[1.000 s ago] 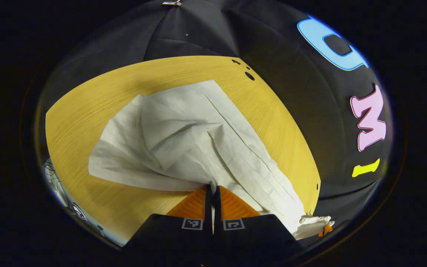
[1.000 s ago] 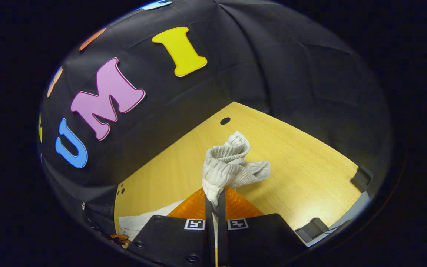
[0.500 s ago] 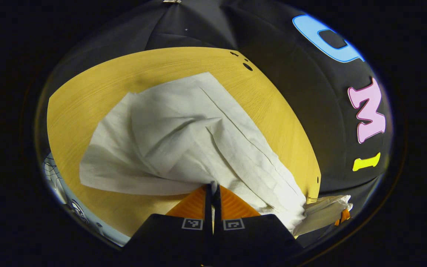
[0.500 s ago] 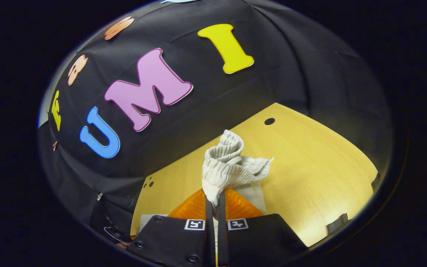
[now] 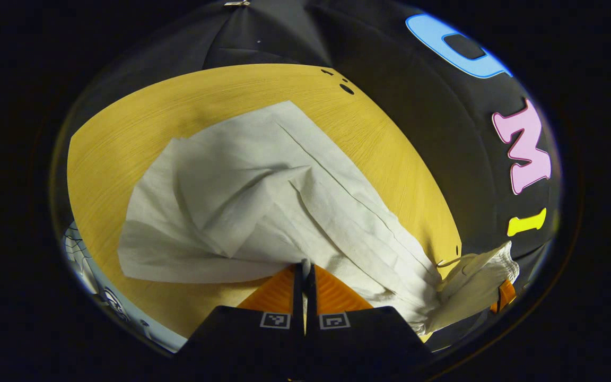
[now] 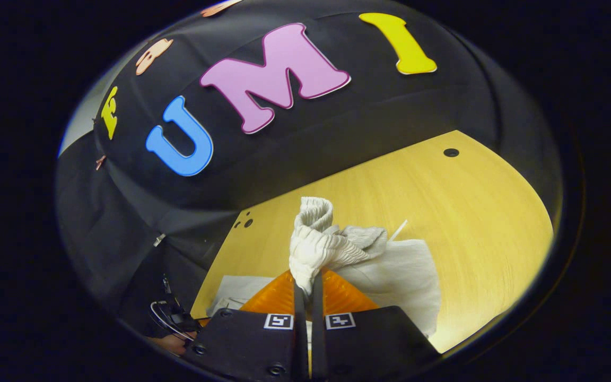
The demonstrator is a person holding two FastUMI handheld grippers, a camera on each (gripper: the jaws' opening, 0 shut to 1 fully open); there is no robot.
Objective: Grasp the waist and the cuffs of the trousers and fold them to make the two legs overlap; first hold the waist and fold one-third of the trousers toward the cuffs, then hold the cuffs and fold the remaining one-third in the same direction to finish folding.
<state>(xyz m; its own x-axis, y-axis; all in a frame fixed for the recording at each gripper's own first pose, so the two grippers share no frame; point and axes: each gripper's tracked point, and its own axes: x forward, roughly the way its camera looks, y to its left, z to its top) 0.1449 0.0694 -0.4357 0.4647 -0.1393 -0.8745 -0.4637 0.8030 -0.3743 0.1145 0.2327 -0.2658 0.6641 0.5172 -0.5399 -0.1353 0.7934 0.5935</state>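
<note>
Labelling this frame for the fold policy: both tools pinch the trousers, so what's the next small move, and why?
Probably carry both tools sideways together across the table, laying the lifted leg over the flat one. The left tool pinches the cuff end of the trousers, the right tool the bunched waist, and the legs lie only partly overlapped.

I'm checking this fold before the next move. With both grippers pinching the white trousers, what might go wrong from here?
1. The right gripper pinches only a bunched wad of the white trousers' ribbed waistband; it may slip out.
2. The white trousers lie creased and twisted on the yellow wooden table, so the legs may overlap crookedly.
3. The left gripper holds a thin edge that may slip free.
</note>
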